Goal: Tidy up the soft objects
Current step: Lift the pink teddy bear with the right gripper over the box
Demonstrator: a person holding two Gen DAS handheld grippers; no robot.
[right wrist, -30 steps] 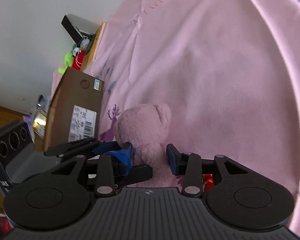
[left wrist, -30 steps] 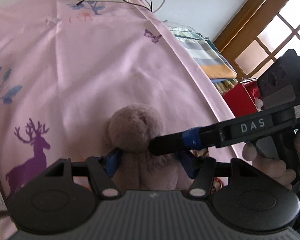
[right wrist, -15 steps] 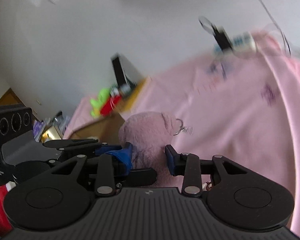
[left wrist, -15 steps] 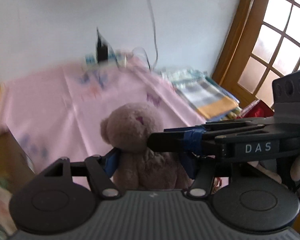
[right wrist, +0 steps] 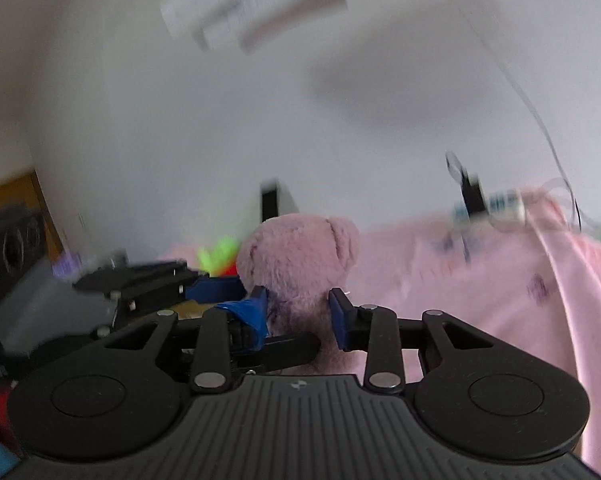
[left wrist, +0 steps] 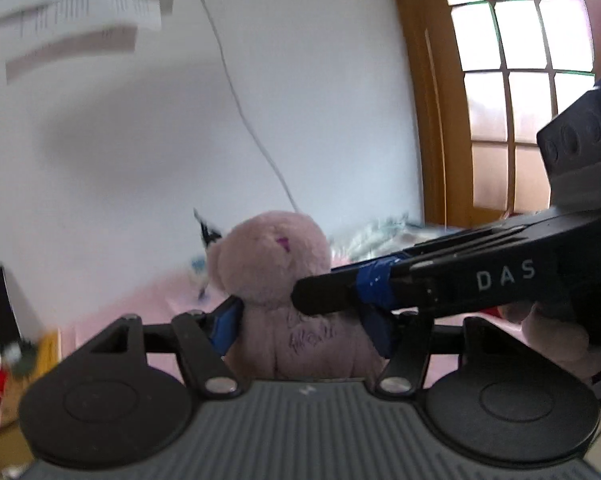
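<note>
Bear: we hold the pink teddy bear (left wrist: 276, 280) upright, above the pink bedsheet (right wrist: 480, 280).
Left gripper (left wrist: 304, 326): clamps its torso.
Right gripper (right wrist: 298, 312): pinches its neck.
Risk: we pull apart, seams strain, or plush slips.

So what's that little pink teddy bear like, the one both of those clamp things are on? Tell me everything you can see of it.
The teddy bear is small, fuzzy, dusty pink plush, with round ears, a purple nose and dark scribbled stitching on its belly. It is upright, held above the pink sheet. The left gripper pinches its body from both sides with blue pads, and the right gripper pinches its neck from behind. Its legs are hidden by the gripper body.
</note>
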